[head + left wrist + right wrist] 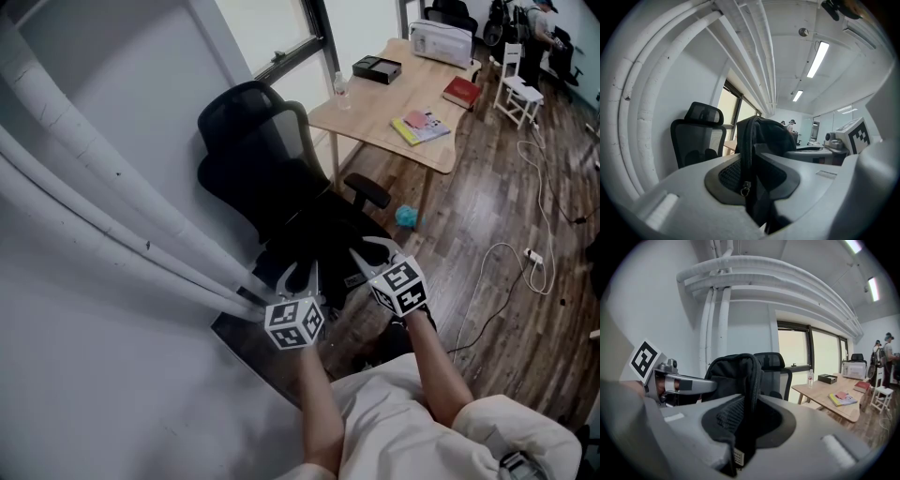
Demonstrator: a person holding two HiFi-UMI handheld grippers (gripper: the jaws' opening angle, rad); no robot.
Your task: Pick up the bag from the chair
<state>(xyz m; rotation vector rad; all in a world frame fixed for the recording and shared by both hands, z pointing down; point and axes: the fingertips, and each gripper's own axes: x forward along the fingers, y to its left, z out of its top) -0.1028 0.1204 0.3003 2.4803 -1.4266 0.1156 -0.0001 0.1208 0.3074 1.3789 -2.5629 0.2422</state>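
Left tool (300, 274), right tool (375, 251) tight on bag (764, 133) edges (wall (94, 375) close left)

We see a black fabric bag (330, 239) with a zipper running over its rounded top, standing upright in front of the backrest of a black mesh office chair (251, 141) with a headrest. Its top edge is pinched in two places, between the jaws of the left gripper (298, 277) and of the right gripper (373, 253). We cannot tell whether its bottom touches the seat.
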